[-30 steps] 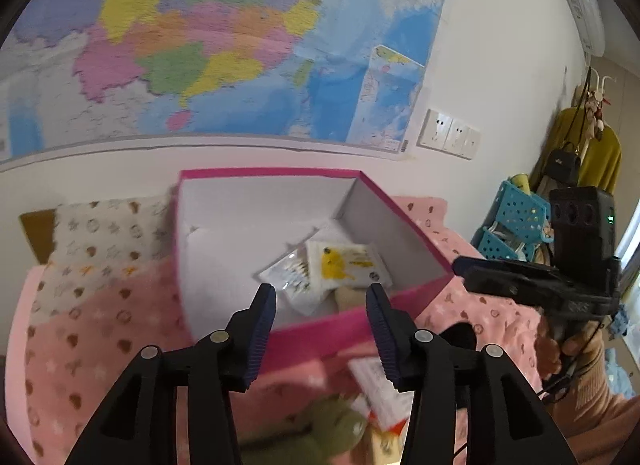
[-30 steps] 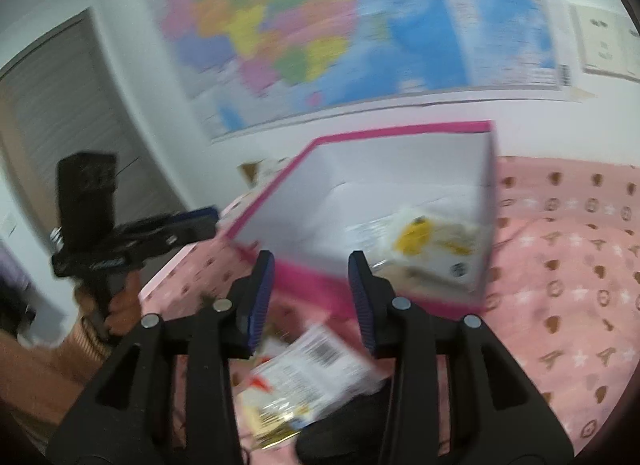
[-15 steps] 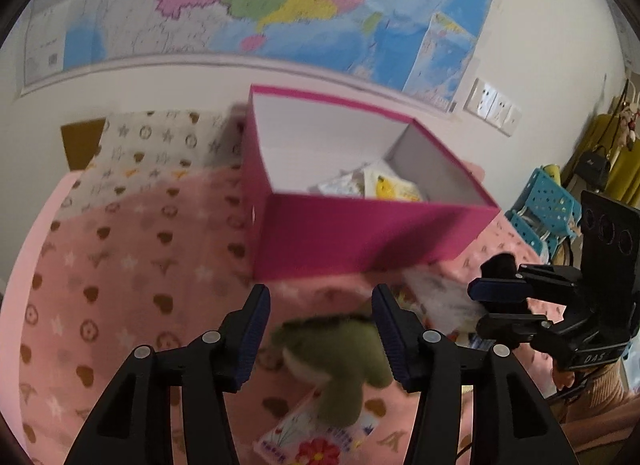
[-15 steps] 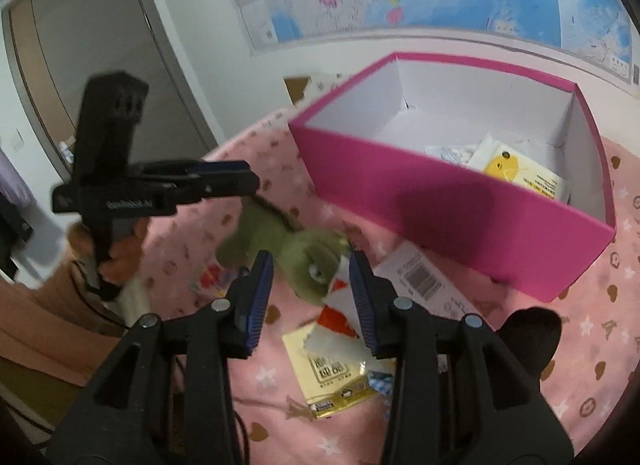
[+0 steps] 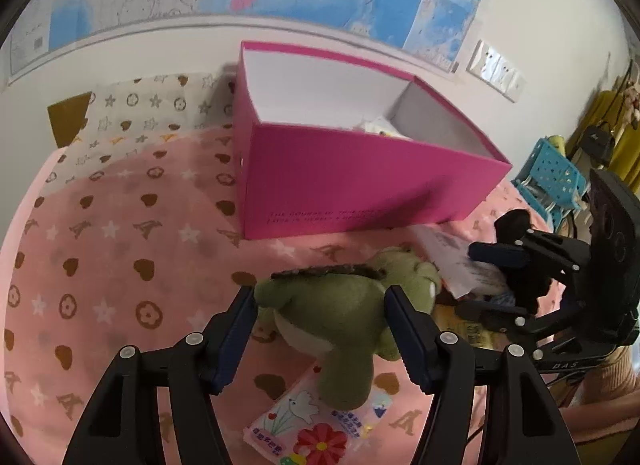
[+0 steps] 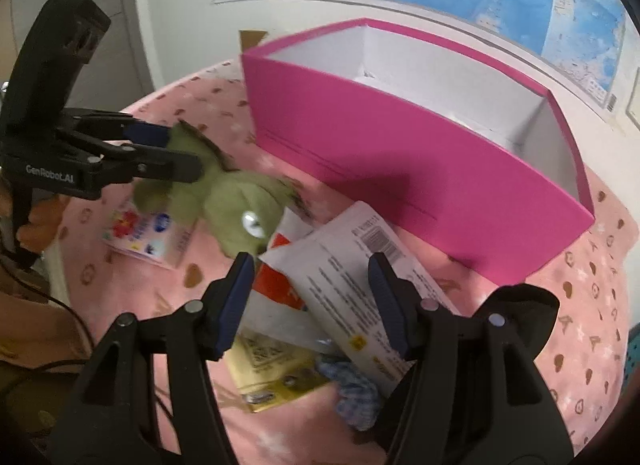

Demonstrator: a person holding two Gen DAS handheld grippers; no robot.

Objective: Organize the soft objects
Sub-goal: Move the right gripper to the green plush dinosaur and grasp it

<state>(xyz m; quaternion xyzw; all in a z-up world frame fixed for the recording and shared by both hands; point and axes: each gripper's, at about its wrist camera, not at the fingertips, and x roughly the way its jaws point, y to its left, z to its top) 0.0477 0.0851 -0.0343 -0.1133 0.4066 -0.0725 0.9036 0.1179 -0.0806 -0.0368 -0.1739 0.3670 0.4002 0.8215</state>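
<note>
A green plush dinosaur (image 5: pixel 336 305) lies on the pink blanket in front of the pink box (image 5: pixel 360 181). My left gripper (image 5: pixel 320 329) is open, its fingers either side of the plush's body, not squeezing it. The plush also shows in the right wrist view (image 6: pixel 236 201), with the left gripper (image 6: pixel 168 153) around its tail end. My right gripper (image 6: pixel 312 297) is open over a white packet (image 6: pixel 352 273) in a pile of packets, not gripping it. The pink box (image 6: pixel 400 145) holds a few packets, mostly hidden by its wall.
A flowered tissue pack (image 5: pixel 316 429) lies under the plush. A yellow packet (image 6: pixel 272 369), a blue cloth item (image 6: pixel 352 389) and a black soft item (image 6: pixel 520 305) lie by my right gripper. A blue basket (image 5: pixel 556 181) stands off the bed at right. The wall map is behind.
Both grippers have dropped from above the box to the blanket in front of it. The left has closed in around the green plush, and the right over the packet pile.
</note>
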